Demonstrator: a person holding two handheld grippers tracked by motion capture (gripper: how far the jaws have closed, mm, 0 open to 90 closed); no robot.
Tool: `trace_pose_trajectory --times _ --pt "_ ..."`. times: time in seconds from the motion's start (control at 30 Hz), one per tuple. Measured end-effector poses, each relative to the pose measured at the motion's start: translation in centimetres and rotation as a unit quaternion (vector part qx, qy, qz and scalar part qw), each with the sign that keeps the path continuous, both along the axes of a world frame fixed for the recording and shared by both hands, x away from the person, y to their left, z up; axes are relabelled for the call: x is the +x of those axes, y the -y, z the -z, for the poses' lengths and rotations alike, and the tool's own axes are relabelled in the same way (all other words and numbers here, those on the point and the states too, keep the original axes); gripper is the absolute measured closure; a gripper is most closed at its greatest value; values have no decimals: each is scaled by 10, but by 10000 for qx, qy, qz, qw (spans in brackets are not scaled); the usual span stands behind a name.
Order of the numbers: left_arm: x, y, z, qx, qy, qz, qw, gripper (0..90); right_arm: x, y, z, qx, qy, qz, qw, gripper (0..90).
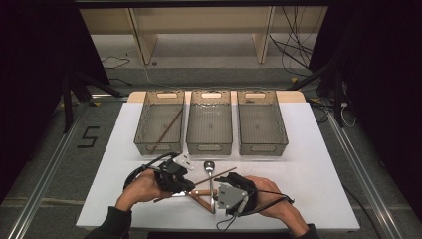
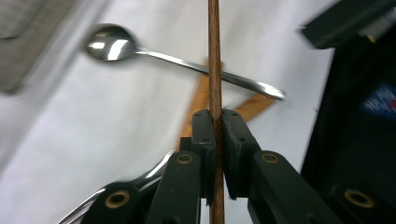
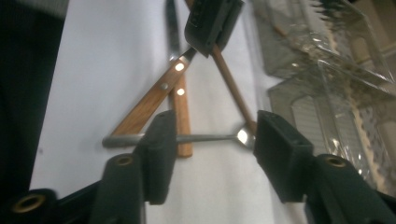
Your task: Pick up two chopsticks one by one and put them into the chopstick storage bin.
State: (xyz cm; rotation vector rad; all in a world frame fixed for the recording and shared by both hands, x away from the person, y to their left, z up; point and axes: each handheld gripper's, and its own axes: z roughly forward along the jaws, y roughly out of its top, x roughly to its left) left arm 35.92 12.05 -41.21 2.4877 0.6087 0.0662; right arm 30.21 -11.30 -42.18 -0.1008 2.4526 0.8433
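Currently, left fingers (image 2: 215,122): clamped tight on a thin wooden stick (image 2: 214,56) running up between them.
Right fingers (image 3: 210,135): spread apart, holding nothing, straddling the spoon (image 3: 187,138).
Risk: stick crosses spoon and wooden-handled knives (image 3: 154,100) just beyond; lifting may drag them.
Risk: thin stick could pivot.

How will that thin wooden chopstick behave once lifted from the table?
Probably stiff: the chopstick looks straight in the shut left hand-held gripper. Likely light, being thin wood. Held at one narrow spot, it may pivot, and its round shaft could roll if dropped.
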Motion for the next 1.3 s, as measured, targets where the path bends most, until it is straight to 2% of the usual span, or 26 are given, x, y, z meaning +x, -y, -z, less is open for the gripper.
trace_pose_trajectory --times 0.07,0.1,0.17,0.23,0.33,0.37,0.4,0.5,0.57,0.63,0.73,0.8,0.87,0.9,1.0,1.17,1.2,1.23,1.3 --pt "4 -8 -4 -164 115 -340 9992 843 3 6 -1 323 -215 233 9990 413" --pt "5 -11 -6 -220 170 -455 9986 843 3 8 0 534 -193 464 9973 393" --pt "9 -20 -10 -432 268 -826 9953 843 6 14 2 791 -263 853 9929 367" --pt "13 -30 -15 -500 369 -1073 9923 843 11 23 6 1150 -469 1272 9841 356" --pt "20 -43 -20 -647 468 -1495 9855 843 17 38 14 1468 -895 1809 9683 319" --pt "25 -49 -22 -672 508 -1646 9828 843 19 41 16 1522 -951 1882 9656 315" --pt "28 -53 -23 -715 536 -1776 9800 843 19 46 19 1597 -1069 1994 9609 315" --pt "42 -64 -26 -819 545 -2072 9734 843 20 55 25 1669 -1248 2141 9543 304" --pt "53 -70 -26 -850 532 -2236 9695 843 19 59 27 1715 -1290 2184 9520 298" --pt "63 -74 -26 -816 515 -2365 9668 843 17 63 27 1827 -1305 2226 9487 296" --pt "78 -82 -26 -877 512 -2581 9608 843 14 68 25 2045 -1347 2261 9428 296" --pt "86 -86 -27 -914 525 -2672 9579 842 13 71 25 2170 -1380 2286 9389 296" --pt "95 -90 -28 -933 517 -2825 9533 842 13 73 26 2229 -1412 2322 9362 296" --pt "100 -92 -28 -910 539 -2873 9520 843 13 75 26 2255 -1412 2344 9350 295" --pt "113 -97 -29 -897 558 -3043 9467 843 13 77 27 2289 -1464 2352 9332 295" --pt "129 -102 -33 -807 647 -3254 9399 843 12 78 29 2296 -1499 2368 9321 296" --pt "132 -103 -33 -759 654 -3261 9400 843 12 79 29 2295 -1507 2367 9320 296" --pt "136 -103 -32 -729 669 -3308 9385 843 12 79 29 2300 -1516 2361 9319 296" --pt "143 -104 -32 -666 667 -3345 9377 843 12 79 29 2305 -1524 2356 9317 296"
